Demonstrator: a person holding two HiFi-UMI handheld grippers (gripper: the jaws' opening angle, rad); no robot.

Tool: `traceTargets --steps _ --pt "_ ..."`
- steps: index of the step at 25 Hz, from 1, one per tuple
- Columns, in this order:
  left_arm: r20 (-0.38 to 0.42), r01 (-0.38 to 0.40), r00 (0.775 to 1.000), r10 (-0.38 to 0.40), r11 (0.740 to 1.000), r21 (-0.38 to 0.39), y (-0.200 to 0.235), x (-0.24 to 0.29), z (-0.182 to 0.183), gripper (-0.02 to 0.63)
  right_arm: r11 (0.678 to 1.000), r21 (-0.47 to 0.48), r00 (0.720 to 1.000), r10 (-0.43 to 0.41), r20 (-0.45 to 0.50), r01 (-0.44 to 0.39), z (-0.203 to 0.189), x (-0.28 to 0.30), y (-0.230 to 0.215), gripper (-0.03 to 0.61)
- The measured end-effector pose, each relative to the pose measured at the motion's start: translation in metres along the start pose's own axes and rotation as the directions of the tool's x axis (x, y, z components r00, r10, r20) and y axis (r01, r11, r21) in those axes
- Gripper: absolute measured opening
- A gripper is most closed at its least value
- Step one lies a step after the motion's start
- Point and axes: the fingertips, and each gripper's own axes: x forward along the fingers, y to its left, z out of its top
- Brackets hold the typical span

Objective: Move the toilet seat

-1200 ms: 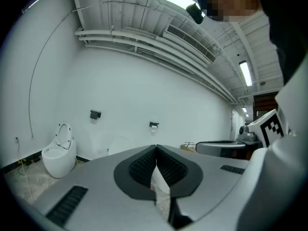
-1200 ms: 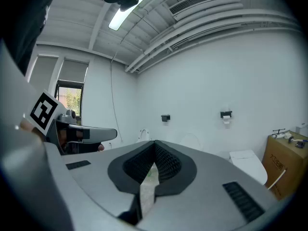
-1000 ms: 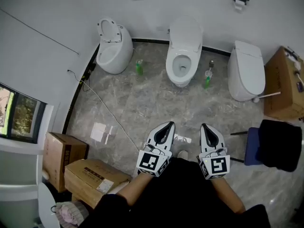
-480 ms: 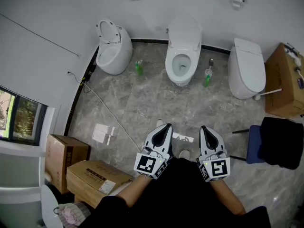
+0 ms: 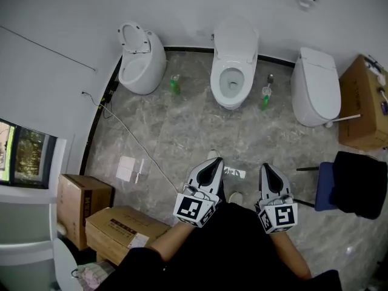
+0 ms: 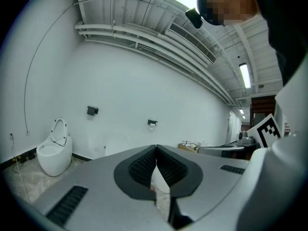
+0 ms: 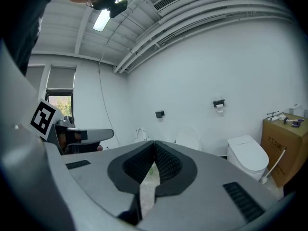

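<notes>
Pointing toward the far wall, both tongs sit in the lower middle of the head view, side by side but not touching, over the grey floor (image 5: pixel 182 132). The left tongs (image 5: pixel 214 161) are closed tip to tip with nothing between the pads. The left gripper view shows the ribbed pads meeting at the front, with only floor and a white shape in the slot behind them. The right tongs (image 5: pixel 265 167) are likewise closed and empty, their pads meeting at the tip in the right gripper view.

Three toilets line the wall along the top of the head view. The middle toilet (image 5: pixel 233 105) stands straight up the frame from the gap between the two tongs. Its seat (image 5: pixel 218 77) lies flat on the bowl, its lid (image 5: pixel 236 35) is tipped up against the wall, and open floor keeps it well apart from both tongs. In the right gripper view that lid shows just above the closed tips.

The left toilet (image 5: pixel 145 71), at upper left, has its ring (image 5: pixel 122 36) raised. It is further from the tongs than the middle one. The right toilet (image 5: pixel 315 86) is closed.

A green bottle (image 5: pixel 174 85) stands on the floor between the left and middle toilets.
</notes>
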Motion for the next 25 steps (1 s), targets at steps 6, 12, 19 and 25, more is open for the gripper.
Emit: traceTargets --steps 6,12,19,25 --pt "0.026 0.002 1.000 -0.003 1.000 0.025 0.045 0.031 0.014 0.015 0.998 -0.032 0.997 -0.063 -0.045 0.062 0.004 0.060 -0.011 0.029" --pt "0.022 0.004 1.000 -0.004 1.000 0.002 0.106 0.082 0.023 0.015 0.999 -0.015 0.997 -0.051 -0.064 0.050 0.015 0.129 -0.022 0.029" --pt "0.030 -0.042 0.999 0.043 0.999 -0.031 0.183 0.125 0.050 0.015 0.999 -0.050 0.996 -0.018 -0.092 0.013 0.047 0.211 -0.026 0.029" --pt "0.025 -0.047 0.999 0.048 0.998 -0.039 0.231 0.144 0.063 0.015 0.998 -0.044 0.994 -0.048 -0.103 0.044 0.061 0.257 -0.026 0.029"
